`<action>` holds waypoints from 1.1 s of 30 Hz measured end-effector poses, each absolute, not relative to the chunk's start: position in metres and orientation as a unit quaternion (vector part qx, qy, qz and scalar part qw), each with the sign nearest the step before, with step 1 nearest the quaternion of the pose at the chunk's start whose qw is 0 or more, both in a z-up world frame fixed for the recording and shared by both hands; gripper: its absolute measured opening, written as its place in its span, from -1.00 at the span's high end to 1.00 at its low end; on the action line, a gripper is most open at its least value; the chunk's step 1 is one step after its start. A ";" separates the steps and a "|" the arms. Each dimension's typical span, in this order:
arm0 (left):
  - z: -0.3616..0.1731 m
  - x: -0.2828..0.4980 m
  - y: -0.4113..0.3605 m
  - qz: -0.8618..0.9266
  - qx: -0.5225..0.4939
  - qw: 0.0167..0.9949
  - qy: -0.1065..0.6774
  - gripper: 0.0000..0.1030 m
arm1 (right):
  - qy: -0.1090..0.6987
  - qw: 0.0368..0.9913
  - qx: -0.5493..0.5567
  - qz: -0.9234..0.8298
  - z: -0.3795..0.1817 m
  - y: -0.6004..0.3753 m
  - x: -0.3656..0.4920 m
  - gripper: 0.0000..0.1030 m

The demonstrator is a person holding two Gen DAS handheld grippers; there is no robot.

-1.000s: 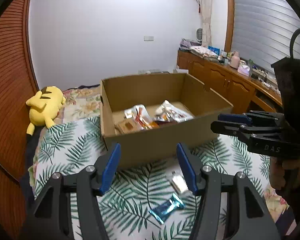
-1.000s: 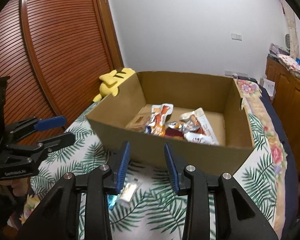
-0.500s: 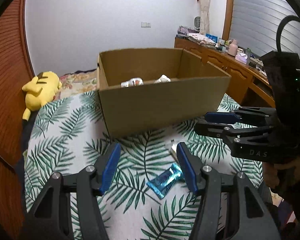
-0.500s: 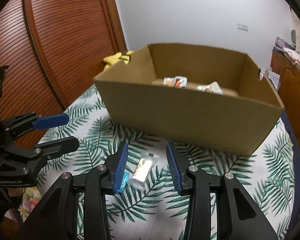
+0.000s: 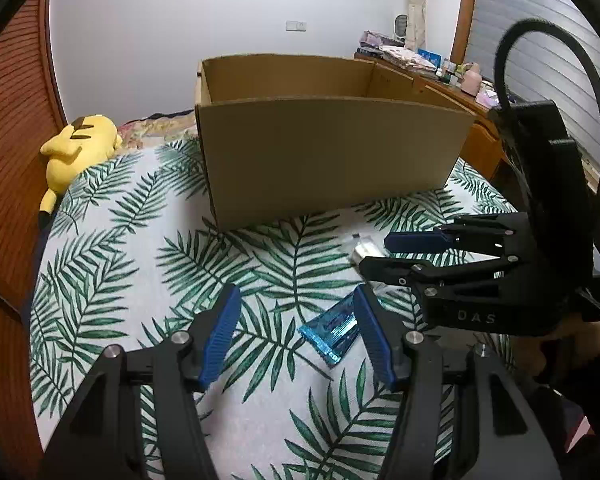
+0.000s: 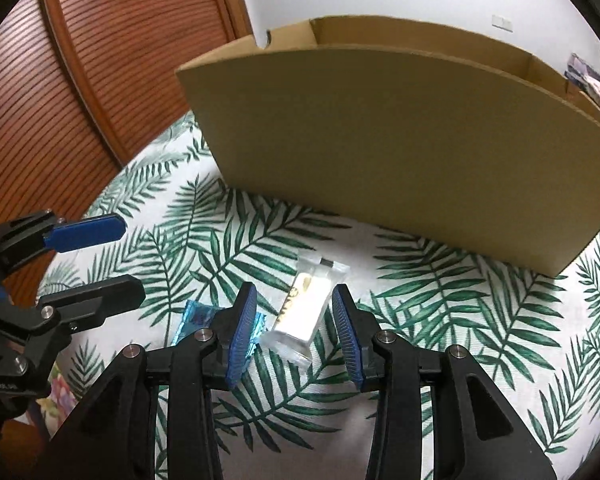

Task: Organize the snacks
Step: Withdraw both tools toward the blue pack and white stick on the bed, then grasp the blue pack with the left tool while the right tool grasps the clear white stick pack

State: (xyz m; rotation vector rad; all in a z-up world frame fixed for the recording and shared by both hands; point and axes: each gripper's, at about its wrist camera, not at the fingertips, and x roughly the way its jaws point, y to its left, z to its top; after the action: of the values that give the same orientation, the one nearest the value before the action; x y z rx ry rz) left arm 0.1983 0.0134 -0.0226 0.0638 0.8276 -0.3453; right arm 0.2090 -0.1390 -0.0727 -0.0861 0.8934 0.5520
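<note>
A brown cardboard box stands on the palm-leaf bedspread; its contents are hidden from both views. A blue foil snack bar lies flat just inside my left gripper's right finger. My left gripper is open, low over the bed. A clear-wrapped pale snack lies between the fingers of my right gripper, which is open and close above it. The blue bar shows left of my right gripper. The clear snack is partly hidden behind the right gripper in the left wrist view.
A yellow plush toy lies at the bed's far left. Wooden slatted doors stand on the left. A wooden counter with clutter runs along the right wall. The box wall stands just beyond the snacks.
Both grippers have come down toward the bedspread. The box contents dropped out of sight behind its front wall. The right gripper now straddles the clear-wrapped snack.
</note>
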 end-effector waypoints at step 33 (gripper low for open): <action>-0.058 0.198 -0.010 -0.207 0.097 0.864 0.448 -0.14 | 0.422 0.873 -0.055 0.240 -0.077 -0.148 0.209 0.63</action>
State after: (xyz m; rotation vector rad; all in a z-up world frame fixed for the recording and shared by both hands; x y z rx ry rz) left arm 0.1976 -0.0099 -0.0582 0.2041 0.9392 -0.4333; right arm 0.2086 -0.1477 -0.0774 -0.1140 0.8818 0.5015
